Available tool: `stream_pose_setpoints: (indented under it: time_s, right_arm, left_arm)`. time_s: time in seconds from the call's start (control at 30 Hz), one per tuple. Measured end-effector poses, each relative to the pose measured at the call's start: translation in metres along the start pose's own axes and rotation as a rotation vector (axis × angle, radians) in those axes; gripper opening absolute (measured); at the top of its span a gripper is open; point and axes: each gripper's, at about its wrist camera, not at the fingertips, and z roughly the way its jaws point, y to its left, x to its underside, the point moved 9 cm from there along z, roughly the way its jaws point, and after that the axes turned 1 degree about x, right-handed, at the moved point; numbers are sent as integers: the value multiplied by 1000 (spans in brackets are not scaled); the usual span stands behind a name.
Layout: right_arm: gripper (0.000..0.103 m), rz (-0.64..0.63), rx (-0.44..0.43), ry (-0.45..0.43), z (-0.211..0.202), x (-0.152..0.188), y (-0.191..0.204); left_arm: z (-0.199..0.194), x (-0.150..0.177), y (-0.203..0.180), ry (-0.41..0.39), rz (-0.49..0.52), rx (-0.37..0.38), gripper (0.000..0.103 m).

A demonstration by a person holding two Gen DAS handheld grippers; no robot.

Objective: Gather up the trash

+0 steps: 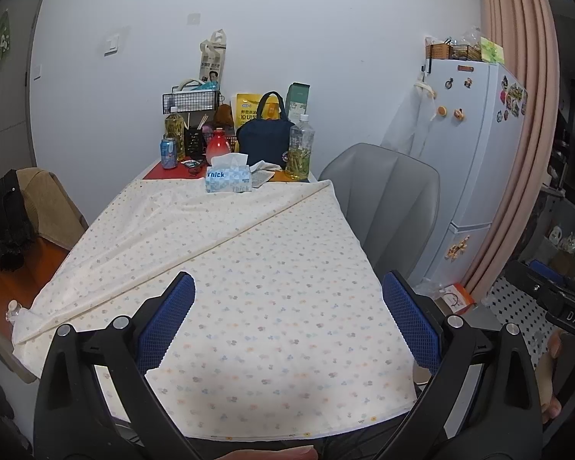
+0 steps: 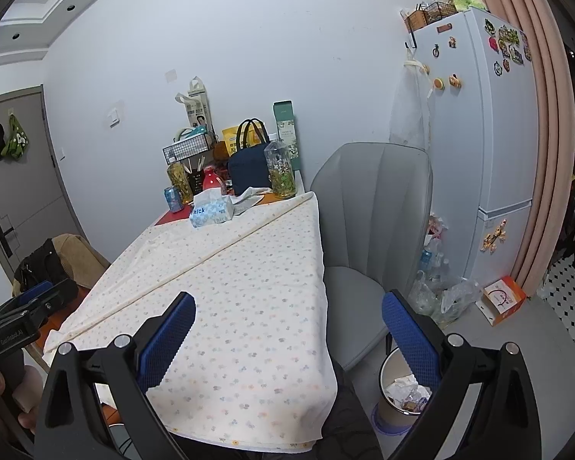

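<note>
My left gripper is open and empty above the near end of a table covered with a flowered cloth. My right gripper is open and empty over the table's near right corner. A waste bin with crumpled paper and wrappers stands on the floor at the right, partly behind my right finger. At the far end lie a blue soda can, a crumpled paper and small dark wrappers. The can also shows in the right wrist view.
A tissue box, two bottles, a navy bag, a red flask and a wire rack crowd the far end. A grey chair stands right of the table. A fridge, plastic bags with bottles and an orange box stand beyond.
</note>
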Motion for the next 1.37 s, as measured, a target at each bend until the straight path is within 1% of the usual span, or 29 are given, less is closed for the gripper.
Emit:
stream_pose_setpoints:
  time_s: [0.47, 0.63, 0.77, 0.97, 1.07, 1.2, 1.37]
  right_arm:
    - [96, -19, 16, 11, 4, 4, 0]
    - [96, -17, 23, 14, 6, 4, -3]
    - [96, -26, 31, 6, 4, 3, -3]
    - [96, -30, 21, 30, 10, 8, 2]
    - [96, -53, 19, 32, 12, 11, 8]
    - [96, -52, 7, 54, 21, 17, 13]
    - [96, -48, 1, 86, 32, 25, 13]
  left_arm:
    - [10, 1, 1, 8, -8, 13, 97]
    - [16, 5, 2, 24, -21, 16, 97]
    - [16, 7, -1, 26, -7, 20, 97]
    - [16, 10, 9, 20, -32, 9, 97]
    - [16, 12, 14, 17, -35, 4, 97]
    - [20, 14, 22, 33, -49, 0, 97]
    - [21, 18, 33, 30, -70, -22, 97]
